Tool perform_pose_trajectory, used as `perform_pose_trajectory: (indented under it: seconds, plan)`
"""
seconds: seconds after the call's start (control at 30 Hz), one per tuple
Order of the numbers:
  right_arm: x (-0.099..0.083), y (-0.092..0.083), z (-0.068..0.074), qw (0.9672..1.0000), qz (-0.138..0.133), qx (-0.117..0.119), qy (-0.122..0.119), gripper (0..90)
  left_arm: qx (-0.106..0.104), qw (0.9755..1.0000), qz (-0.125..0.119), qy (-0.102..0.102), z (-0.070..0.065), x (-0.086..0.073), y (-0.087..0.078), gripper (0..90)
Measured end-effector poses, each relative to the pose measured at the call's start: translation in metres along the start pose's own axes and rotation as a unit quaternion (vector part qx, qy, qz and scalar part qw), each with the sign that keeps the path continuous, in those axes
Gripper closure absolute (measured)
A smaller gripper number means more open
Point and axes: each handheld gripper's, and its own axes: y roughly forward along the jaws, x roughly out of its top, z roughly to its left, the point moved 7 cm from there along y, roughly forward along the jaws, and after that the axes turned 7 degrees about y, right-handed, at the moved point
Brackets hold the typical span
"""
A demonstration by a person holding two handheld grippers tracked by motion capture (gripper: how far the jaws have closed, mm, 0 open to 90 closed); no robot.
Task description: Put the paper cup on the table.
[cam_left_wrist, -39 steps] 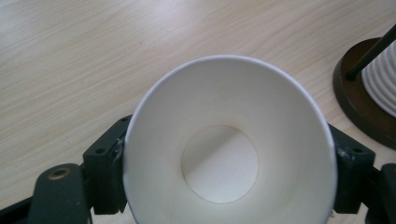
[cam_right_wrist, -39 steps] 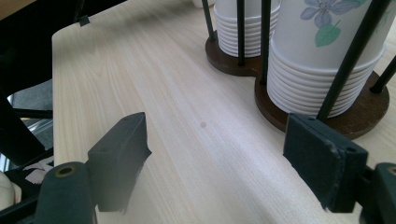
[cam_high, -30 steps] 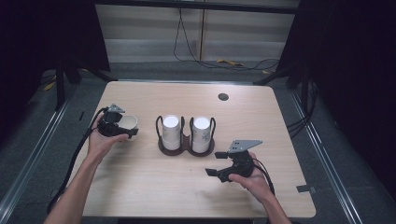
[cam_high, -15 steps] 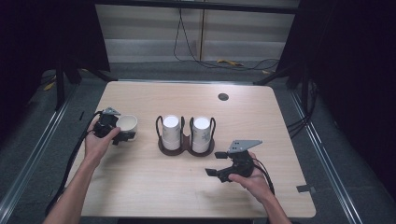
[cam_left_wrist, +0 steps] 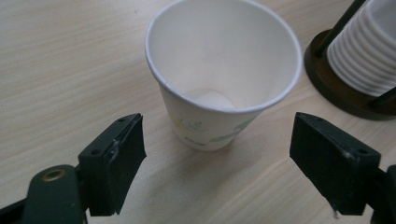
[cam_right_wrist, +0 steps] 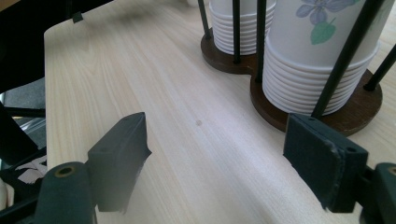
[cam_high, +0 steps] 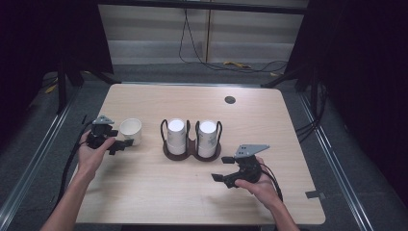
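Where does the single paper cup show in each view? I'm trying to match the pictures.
High view: single paper cup stands left of centre, left of the cup holder.
Left gripper view: upper centre, ahead of the open black jaws.
Right gripper view: not in it.
Shared landmark: the cup holder with its stacked cups.

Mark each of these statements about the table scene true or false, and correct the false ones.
1. The single paper cup stands upright and empty. True.
2. The left claw is clamped on that cup. False: its jaws stand open, clear of the cup.
3. The cup holder carries two stacks of cups. True.
4. The right claw grips a cup. False: its jaws are open over bare table.
5. The single cup lies on its side. False: it is upright.
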Motion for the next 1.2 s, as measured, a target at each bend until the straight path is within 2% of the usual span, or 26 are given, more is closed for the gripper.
perform_pose_trajectory:
  seconds: [0.03, 0.07, 0.13, 0.17, 0.23, 0.27, 0.3, 0.33, 0.37, 0.43, 0.47, 0.5, 0.57, 0.6, 0.63, 0.67, 0.77, 0.8, 0.87, 1.03, 1.07, 1.2]
  plan:
    - [0.0, 0.0, 0.0, 1.0, 0.0, 0.0, 0.0, 21.6, 0.0, 1.0, 0.0, 0.0, 0.0, 0.0, 0.0, 17.9]
    - [0.0, -0.001, -0.001, 1.0, -0.001, -0.004, 0.003, 21.5, 0.0, 0.9999, -0.009, 0.007, -0.003, 0.0, -0.006, 17.9]
    - [0.0, -0.002, -0.003, 0.9999, -0.004, -0.007, 0.006, 21.4, -0.004, 0.9997, -0.023, 0.002, -0.007, 0.001, -0.012, 17.9]
    - [0.0, -0.002, -0.003, 0.9999, -0.006, -0.009, 0.006, 21.3, 0.001, 0.9995, -0.032, 0.003, -0.009, 0.001, -0.015, 17.9]
    - [0.0, -0.003, -0.004, 0.9999, -0.007, -0.011, 0.009, 21.2, 0.001, 0.9993, -0.036, 0.006, -0.011, 0.001, -0.018, 17.9]
    - [0.0, -0.004, -0.005, 0.9998, -0.01, -0.015, 0.01, 20.9, -0.004, 0.999, -0.043, 0.005, -0.018, 0.001, -0.021, 18.0]
    - [0.0, -0.004, -0.005, 0.9998, -0.01, -0.015, 0.01, 20.9, -0.004, 0.999, -0.043, 0.005, -0.018, 0.001, -0.021, 18.0]
    - [0.001, -0.005, -0.005, 0.9997, -0.013, -0.016, 0.011, 20.9, -0.014, 0.9988, -0.047, 0.005, -0.025, 0.001, -0.024, 18.3]
    - [0.001, -0.005, -0.005, 0.9997, -0.013, -0.016, 0.011, 20.9, -0.014, 0.9988, -0.047, 0.005, -0.025, 0.001, -0.024, 19.0]
    - [0.001, -0.006, -0.005, 0.9997, -0.014, -0.018, 0.012, 20.3, -0.016, 0.9982, -0.055, 0.02, -0.035, 0.001, -0.03, 19.4]
    - [0.001, -0.006, -0.005, 0.9997, -0.015, -0.017, 0.012, 19.7, -0.017, 0.9979, -0.058, 0.021, -0.038, 0.0, -0.031, 19.4]
    - [0.001, -0.006, -0.005, 0.9997, -0.015, -0.017, 0.012, 19.7, -0.017, 0.9979, -0.058, 0.021, -0.038, 0.0, -0.031, 19.4]
    - [0.001, -0.007, -0.006, 0.9996, -0.015, -0.022, 0.012, 19.0, -0.03, 0.9975, -0.061, 0.022, -0.049, -0.004, -0.034, 19.4]
    - [0.001, -0.007, -0.006, 0.9996, -0.015, -0.022, 0.012, 19.0, -0.03, 0.9975, -0.061, 0.022, -0.049, -0.004, -0.034, 19.4]
    - [0.001, -0.007, -0.005, 0.9995, -0.018, -0.022, 0.013, 17.6, -0.05, 0.9966, -0.065, 0.011, -0.057, -0.006, -0.037, 19.4]
    - [0.002, -0.007, -0.005, 0.9995, -0.02, -0.022, 0.015, 17.5, -0.055, 0.9962, -0.066, 0.01, -0.061, -0.007, -0.039, 19.4]
    - [0.003, -0.009, -0.006, 0.9989, -0.03, -0.029, 0.019, 15.4, -0.042, 0.9962, -0.074, 0.018, -0.067, -0.01, -0.045, 19.3]
    - [0.004, -0.01, -0.006, 0.9987, -0.032, -0.033, 0.022, 14.8, -0.049, 0.9959, -0.075, 0.011, -0.071, -0.012, -0.046, 19.4]
    - [0.005, -0.012, -0.007, 0.998, -0.039, -0.041, 0.027, 14.4, -0.049, 0.9959, -0.075, 0.011, -0.076, -0.014, -0.048, 19.4]
    - [0.005, -0.018, -0.008, 0.9964, -0.055, -0.054, 0.035, 14.4, -0.055, 0.9956, -0.072, 0.025, -0.095, -0.019, -0.049, 19.4]
    - [0.005, -0.019, -0.009, 0.9959, -0.057, -0.059, 0.038, 14.8, -0.062, 0.9948, -0.079, 0.017, -0.103, -0.021, -0.048, 19.4]
    - [0.004, -0.023, -0.009, 0.994, -0.066, -0.075, 0.044, 14.7, -0.068, 0.9945, -0.078, 0.016, -0.118, -0.025, -0.041, 19.3]
